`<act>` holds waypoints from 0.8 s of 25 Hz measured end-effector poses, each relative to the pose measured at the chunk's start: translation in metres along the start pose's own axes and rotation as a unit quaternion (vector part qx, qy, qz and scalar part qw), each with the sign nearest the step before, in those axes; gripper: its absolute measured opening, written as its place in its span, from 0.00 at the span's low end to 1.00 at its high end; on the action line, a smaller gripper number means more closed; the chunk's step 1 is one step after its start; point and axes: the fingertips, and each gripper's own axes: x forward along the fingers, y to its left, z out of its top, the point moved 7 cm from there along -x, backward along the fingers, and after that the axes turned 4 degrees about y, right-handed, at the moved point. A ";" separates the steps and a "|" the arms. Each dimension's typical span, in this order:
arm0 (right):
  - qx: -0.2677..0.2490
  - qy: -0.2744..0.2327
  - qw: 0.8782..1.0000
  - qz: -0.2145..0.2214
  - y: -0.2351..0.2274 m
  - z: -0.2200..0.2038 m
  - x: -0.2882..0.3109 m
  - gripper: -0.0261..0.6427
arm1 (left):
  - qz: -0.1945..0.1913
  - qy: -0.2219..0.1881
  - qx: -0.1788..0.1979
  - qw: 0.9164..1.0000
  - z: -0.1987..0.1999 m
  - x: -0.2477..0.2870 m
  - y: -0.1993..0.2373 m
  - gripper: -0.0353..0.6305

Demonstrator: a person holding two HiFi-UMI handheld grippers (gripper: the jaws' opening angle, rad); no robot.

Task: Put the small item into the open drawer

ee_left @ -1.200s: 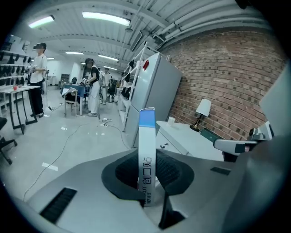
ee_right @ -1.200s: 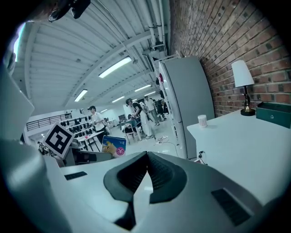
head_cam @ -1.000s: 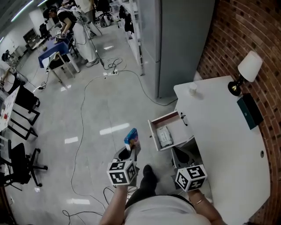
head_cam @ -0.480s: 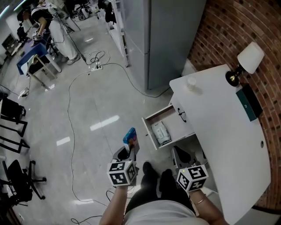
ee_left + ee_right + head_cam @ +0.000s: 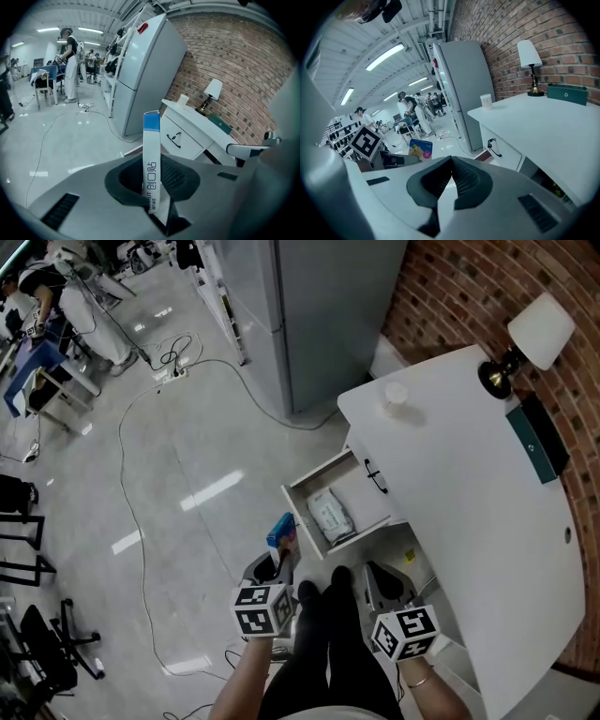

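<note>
Holding a thin box (image 5: 281, 531) upright, your left gripper (image 5: 277, 564) has its jaws clamped on the box's lower end, and the blue top stands clear above the pads. The left gripper view shows the narrow printed edge of the box facing the camera, pinched between the two dark pads. The box hangs over the floor (image 5: 187, 456), just outside the drawer's (image 5: 303, 519) outer front, not inside it. The drawer stands pulled out from the desk (image 5: 469, 521), below a shut one with a black handle (image 5: 375, 474). A white packet (image 5: 330, 515) lies on its bottom, closer to the desk side. Your right gripper (image 5: 380, 579) has its jaws together with nothing between them. It sits by the desk's front edge, on your side of the drawer's near corner. Your legs (image 5: 323, 624) show between the two grippers. On the desk, a cup (image 5: 396, 395) stands near the far left corner. A lamp (image 5: 530, 334) stands at the far edge against the brick wall (image 5: 450, 287), and a green case (image 5: 537, 435) lies along that same edge just beside the lamp. A grey fridge (image 5: 319, 315) stands beyond the desk's far left corner, and a cable (image 5: 131, 493) trails across the floor to the left.
</note>
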 end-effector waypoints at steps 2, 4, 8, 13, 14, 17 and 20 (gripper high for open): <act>0.007 0.002 1.000 -0.002 -0.014 -0.012 0.012 0.05 | -0.005 0.011 0.006 1.000 -0.006 0.027 -0.006 0.18; 0.015 0.005 1.000 -0.001 -0.026 -0.024 0.026 0.05 | -0.009 0.024 0.015 1.000 -0.013 0.054 -0.010 0.18; 0.028 0.016 0.999 0.007 -0.046 -0.045 0.053 0.05 | -0.020 0.045 0.017 0.999 -0.028 0.109 -0.015 0.18; 0.030 0.026 0.999 0.007 -0.067 -0.067 0.084 0.05 | -0.027 0.066 0.015 0.997 -0.048 0.171 -0.019 0.18; 0.025 0.026 0.999 0.007 -0.072 -0.070 0.090 0.05 | -0.029 0.069 0.014 0.997 -0.051 0.183 -0.020 0.18; 0.006 0.023 1.000 0.008 -0.083 -0.078 0.111 0.05 | -0.033 0.077 0.017 0.996 -0.063 0.216 -0.020 0.18; 0.006 0.022 1.000 0.003 -0.099 -0.091 0.132 0.05 | -0.028 0.082 0.014 0.996 -0.078 0.248 -0.013 0.18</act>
